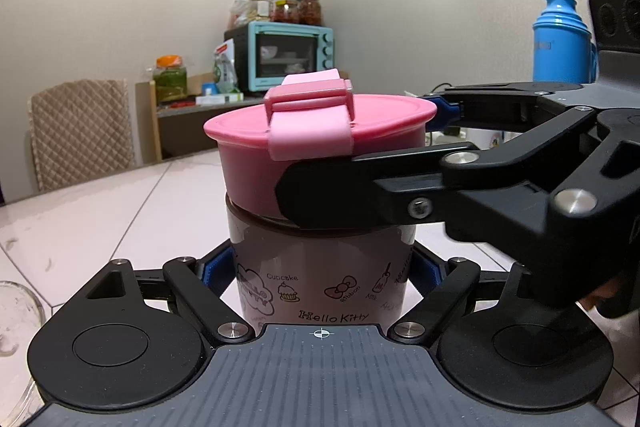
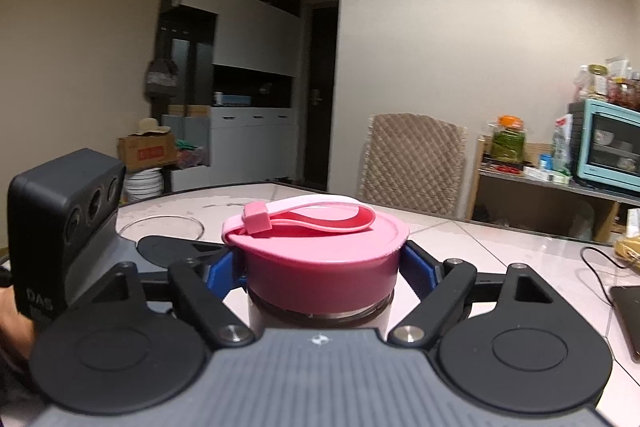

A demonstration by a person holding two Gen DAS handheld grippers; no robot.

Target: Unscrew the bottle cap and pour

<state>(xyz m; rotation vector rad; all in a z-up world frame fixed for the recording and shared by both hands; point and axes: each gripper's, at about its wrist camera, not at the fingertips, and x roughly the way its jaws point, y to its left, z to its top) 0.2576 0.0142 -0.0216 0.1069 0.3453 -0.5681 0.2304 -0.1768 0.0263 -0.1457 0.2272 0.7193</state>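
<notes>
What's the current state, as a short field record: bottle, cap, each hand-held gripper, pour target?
bottle: Hello Kitty bottle, upright on the table
cap: pink cap, still on
left hand-held gripper: shut on the bottle body
right hand-held gripper: shut on the cap's sides
pour target: glass vessel, partly in view beside the bottle

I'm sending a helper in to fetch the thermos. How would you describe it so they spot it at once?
Start at the teal oven against the far wall in the left wrist view, then look well to its right. The thermos stands upright there, solid bright blue with a domed cap, unlike the glass jars on the oven.
</notes>
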